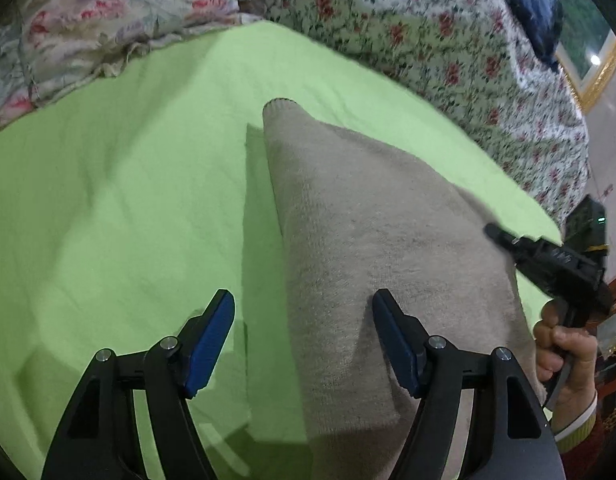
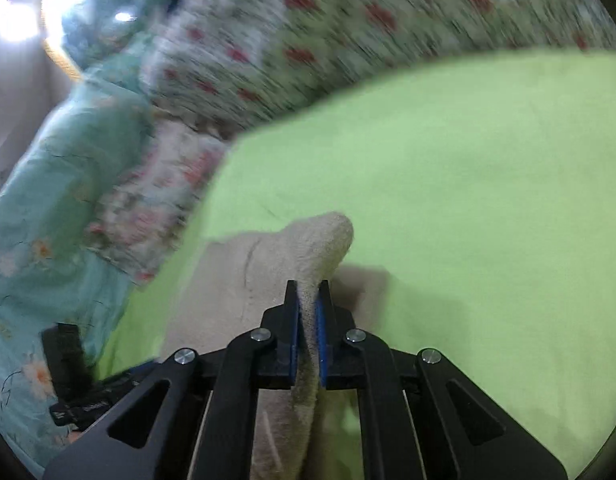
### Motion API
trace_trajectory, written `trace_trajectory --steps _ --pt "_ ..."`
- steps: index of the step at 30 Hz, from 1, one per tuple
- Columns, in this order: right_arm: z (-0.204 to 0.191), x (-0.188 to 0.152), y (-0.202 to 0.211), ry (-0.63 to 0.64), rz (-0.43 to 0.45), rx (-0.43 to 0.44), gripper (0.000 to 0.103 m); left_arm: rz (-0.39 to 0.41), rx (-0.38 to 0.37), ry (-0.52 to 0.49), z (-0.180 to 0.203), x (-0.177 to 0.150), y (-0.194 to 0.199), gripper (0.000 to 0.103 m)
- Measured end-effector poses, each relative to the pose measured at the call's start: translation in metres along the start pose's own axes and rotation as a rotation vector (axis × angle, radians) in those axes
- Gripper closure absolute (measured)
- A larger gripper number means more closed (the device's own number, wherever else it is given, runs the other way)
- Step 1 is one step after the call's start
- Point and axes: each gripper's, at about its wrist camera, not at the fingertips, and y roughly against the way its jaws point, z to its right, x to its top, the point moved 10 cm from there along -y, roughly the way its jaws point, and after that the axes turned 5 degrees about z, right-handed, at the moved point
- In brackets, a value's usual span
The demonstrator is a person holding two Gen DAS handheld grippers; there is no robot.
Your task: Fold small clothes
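A beige knit garment (image 1: pixel 368 248) lies on a green blanket (image 1: pixel 127 200), lifted at its right side. My left gripper (image 1: pixel 303 308) is open above the garment's near left edge, one blue pad over the blanket and one over the cloth. My right gripper (image 2: pixel 308 296) is shut on a fold of the beige garment (image 2: pixel 308 248), which pokes up between the blue pads. In the left wrist view the right gripper (image 1: pixel 496 234) shows at the garment's right edge, held by a hand (image 1: pixel 564 356).
A floral quilt (image 1: pixel 448 48) piles along the far side of the blanket. A floral pillow (image 1: pixel 87 28) sits at the far left. A teal flowered cover (image 2: pixel 47 220) lies to the left in the right wrist view. A framed picture (image 1: pixel 588 56) hangs at the far right.
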Motion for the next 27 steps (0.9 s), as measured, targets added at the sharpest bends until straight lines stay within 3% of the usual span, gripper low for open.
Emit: trace_trajectory --steps 2,6,8,11,15,19,23,27 --pt "0.008 -0.008 -0.009 -0.047 -0.033 0.013 0.089 0.009 0.024 -0.016 0.001 -0.001 0.003 0.031" --pt "-0.002 -0.009 0.014 -0.058 0.004 0.028 0.081 0.043 0.070 -0.069 0.005 -0.012 0.031 0.033" --pt "-0.012 -0.016 0.035 -0.022 0.021 0.029 0.065 0.056 0.058 -0.087 0.008 -0.021 0.046 0.033" --pt "-0.026 -0.034 0.073 0.014 0.052 0.058 0.055 0.070 0.017 -0.116 0.017 -0.051 0.075 0.033" --pt "-0.039 -0.071 0.112 0.038 0.059 0.106 0.052 0.069 -0.027 -0.150 0.026 -0.097 0.099 0.033" --pt "-0.046 -0.106 0.121 0.082 0.015 0.105 0.050 0.042 -0.038 -0.192 0.034 -0.132 0.099 0.033" --pt "-0.050 -0.126 0.113 0.136 -0.026 0.055 0.050 0.041 -0.019 -0.210 0.038 -0.139 0.092 0.033" --pt "-0.050 -0.132 0.106 0.112 -0.031 0.084 0.050 0.048 0.018 -0.222 0.033 -0.136 0.078 0.033"
